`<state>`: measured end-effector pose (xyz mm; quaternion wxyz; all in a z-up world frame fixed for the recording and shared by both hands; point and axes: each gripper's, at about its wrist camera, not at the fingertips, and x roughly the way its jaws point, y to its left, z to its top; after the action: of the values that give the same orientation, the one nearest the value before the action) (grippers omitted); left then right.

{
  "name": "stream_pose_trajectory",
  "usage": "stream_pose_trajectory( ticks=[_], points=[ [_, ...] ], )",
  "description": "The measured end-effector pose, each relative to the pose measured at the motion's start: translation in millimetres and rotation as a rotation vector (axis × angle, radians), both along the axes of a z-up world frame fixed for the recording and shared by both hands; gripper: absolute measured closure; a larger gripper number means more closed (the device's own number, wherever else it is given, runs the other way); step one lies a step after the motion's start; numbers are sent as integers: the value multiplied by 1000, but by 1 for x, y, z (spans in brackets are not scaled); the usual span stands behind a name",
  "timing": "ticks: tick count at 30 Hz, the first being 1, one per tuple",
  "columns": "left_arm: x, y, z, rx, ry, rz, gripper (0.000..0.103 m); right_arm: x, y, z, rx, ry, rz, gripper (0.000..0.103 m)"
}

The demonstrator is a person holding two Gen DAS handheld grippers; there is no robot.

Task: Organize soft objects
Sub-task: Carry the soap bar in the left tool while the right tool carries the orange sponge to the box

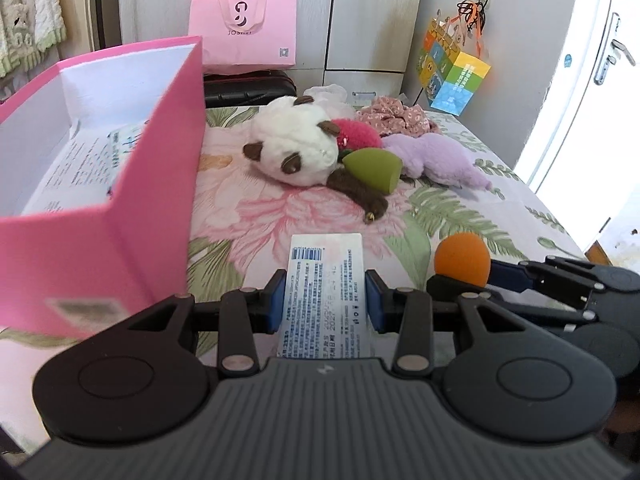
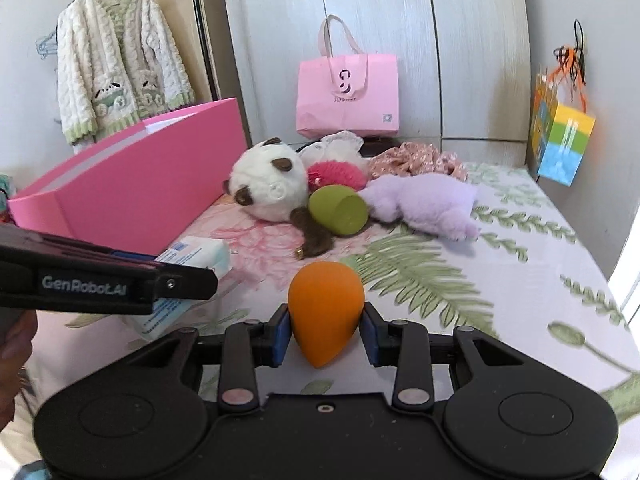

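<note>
My left gripper (image 1: 325, 304) is shut on a white tissue pack (image 1: 325, 296) with blue print, held above the bed beside the open pink box (image 1: 152, 184). My right gripper (image 2: 325, 334) is shut on an orange teardrop sponge (image 2: 325, 308); it shows in the left wrist view (image 1: 462, 258) at the right. A pile lies mid-bed: a white panda plush (image 2: 266, 186), a green sponge (image 2: 338, 210), a pink fuzzy ball (image 2: 336, 174), a purple plush (image 2: 424, 204) and floral cloth (image 2: 416, 160).
The pink box holds another tissue pack (image 1: 122, 142) and printed paper. A pink shopping bag (image 2: 348, 96) stands on a black case at the bed's head. A colourful gift bag (image 2: 560, 140) hangs at right. A cardigan (image 2: 116, 64) hangs left.
</note>
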<state>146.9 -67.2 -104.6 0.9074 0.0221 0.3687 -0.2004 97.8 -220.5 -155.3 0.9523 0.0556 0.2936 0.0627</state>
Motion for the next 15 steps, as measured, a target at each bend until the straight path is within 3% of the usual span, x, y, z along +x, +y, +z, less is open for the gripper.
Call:
stream_pose_trajectory(
  ticks=[8,15],
  points=[
    [-38,34,25,8,-31,-3,64,-18,12,18,28,96,60,62],
    [-55,67,53,15,-21,-19,64,-30,29,46,37,130,192,62]
  ],
)
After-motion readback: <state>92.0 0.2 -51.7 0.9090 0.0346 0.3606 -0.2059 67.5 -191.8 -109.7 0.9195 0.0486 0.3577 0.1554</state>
